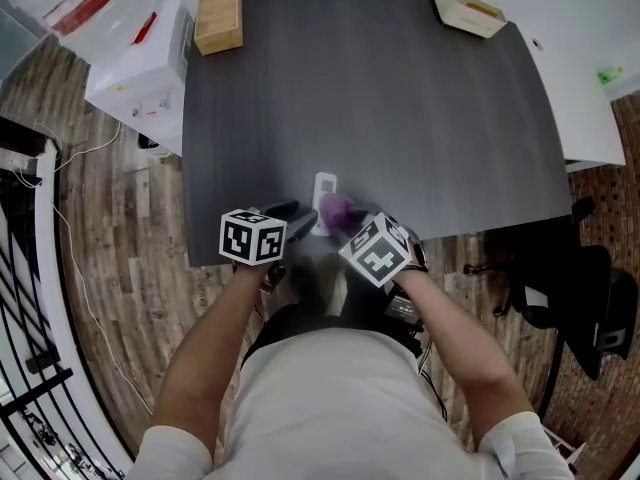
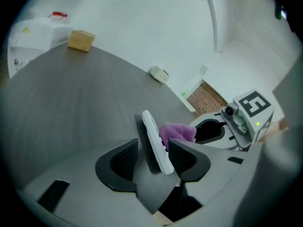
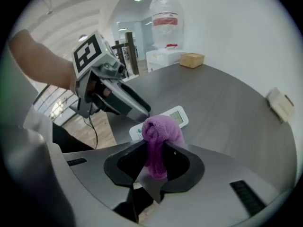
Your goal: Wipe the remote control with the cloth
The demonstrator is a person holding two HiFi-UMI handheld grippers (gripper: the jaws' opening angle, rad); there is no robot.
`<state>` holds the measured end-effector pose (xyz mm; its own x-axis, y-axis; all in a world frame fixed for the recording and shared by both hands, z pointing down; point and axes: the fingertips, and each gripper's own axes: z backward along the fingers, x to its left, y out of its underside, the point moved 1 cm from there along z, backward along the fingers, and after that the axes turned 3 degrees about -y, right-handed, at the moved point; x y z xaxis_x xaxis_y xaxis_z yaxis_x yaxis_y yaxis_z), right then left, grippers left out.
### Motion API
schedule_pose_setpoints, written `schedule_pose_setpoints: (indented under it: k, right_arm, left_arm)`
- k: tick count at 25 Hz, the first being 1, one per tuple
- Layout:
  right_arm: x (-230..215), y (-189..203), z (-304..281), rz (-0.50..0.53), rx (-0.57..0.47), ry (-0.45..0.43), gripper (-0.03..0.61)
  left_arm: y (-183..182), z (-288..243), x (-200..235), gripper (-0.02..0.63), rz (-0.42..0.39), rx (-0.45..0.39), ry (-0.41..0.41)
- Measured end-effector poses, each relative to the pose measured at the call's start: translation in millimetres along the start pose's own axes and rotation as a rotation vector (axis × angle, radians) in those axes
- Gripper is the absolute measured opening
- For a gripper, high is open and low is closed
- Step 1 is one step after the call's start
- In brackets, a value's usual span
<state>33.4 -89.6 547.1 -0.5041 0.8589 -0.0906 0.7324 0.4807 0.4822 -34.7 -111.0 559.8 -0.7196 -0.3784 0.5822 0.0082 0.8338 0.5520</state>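
Purple and soft, the cloth (image 3: 160,132) is pinched tight between the two jaws of the right gripper (image 3: 156,163). A round bunch of it sticks out past the tips. The left gripper (image 2: 155,156) has its jaws closed on the remote control (image 2: 152,138). It holds the white remote by its near end, and the remote is tipped up on its side between the jaws. In the left gripper view the cloth sits right against the button side of the remote and seems to touch it. In the right gripper view the small screen of the remote peeks out just behind the purple bunch. The two grippers are close together, with their tips almost meeting over the near edge of the dark grey table (image 1: 400,98). The person's bare arms reach down to them from the bottom of the head view. Far away, at the back of the table, a wooden box (image 1: 218,16) sits at the left corner and a pale box (image 1: 468,8) sits at the right corner. A white water machine (image 1: 140,63) stands on the wooden floor (image 1: 110,248) beside the table on the left. A black chair (image 1: 575,293) stands on the right.
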Motion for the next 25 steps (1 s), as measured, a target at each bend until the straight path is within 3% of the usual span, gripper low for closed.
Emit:
schedule_pose_setpoints:
  k: [6, 9, 11, 15, 21, 25]
  right_arm:
    - [-14, 13, -2, -0.334, -0.089, -0.086, 0.104]
    - [-17, 14, -1, -0.456, -0.132, -0.136, 0.104]
    - [-17, 14, 4, -0.481, -0.16, -0.162, 0.104]
    - [-28, 13, 32, -0.428, -0.224, -0.115, 0.104]
    - [-69, -34, 79, -0.23, -0.35, 0.078, 0.104]
    - [-67, -82, 101, -0.069, -0.431, 0.091, 0.104]
  left_arm:
    - [-3, -30, -11, 0.181, 0.116, 0.105, 0.082]
    - [-6, -34, -9, 0.124, 0.246, 0.112, 0.12]
    - [-7, -32, -6, 0.096, 0.332, 0.08, 0.139]
    - [-4, -18, -9, 0.094, 0.414, 0.016, 0.211]
    - [-29, 26, -42, 0.091, 0.707, -0.228, 0.563]
    - [-42, 45, -55, 0.091, 0.692, -0.309, 0.649]
